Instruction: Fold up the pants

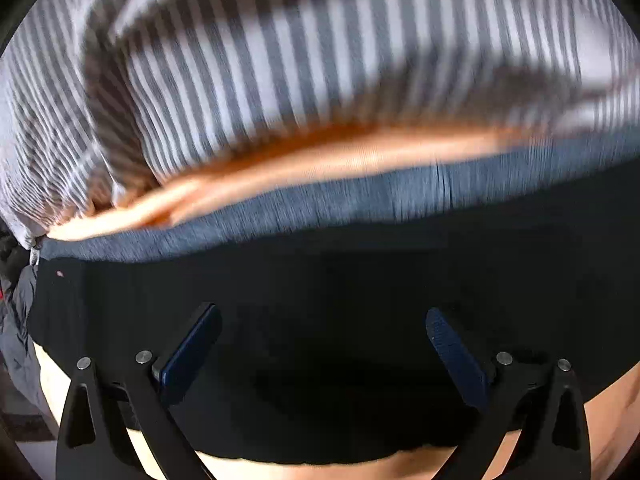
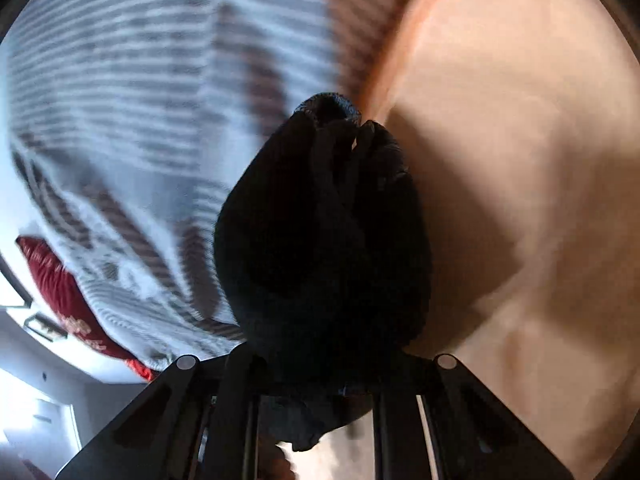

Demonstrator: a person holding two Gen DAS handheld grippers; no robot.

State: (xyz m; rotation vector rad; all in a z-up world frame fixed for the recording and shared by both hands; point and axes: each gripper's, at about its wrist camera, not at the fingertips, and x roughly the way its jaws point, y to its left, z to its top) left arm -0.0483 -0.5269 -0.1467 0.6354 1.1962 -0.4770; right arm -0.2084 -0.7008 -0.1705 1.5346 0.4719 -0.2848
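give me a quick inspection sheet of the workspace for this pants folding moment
surface: peach sheet, bare beside the pants
job's things: black pants with grey waistband spread flat; a bunch of them is gathered in the right gripper
clutter: striped bedding; red cushion
grippers: left gripper open over the pants; right gripper shut on the pants
cables: nothing seen
surroundings: white wall, blurred

No text, label, brand, number or sign can be read in either view. The red cloth (image 2: 60,292) at the left edge of the right wrist view bears a pale pattern, too blurred to tell whether it is lettering.
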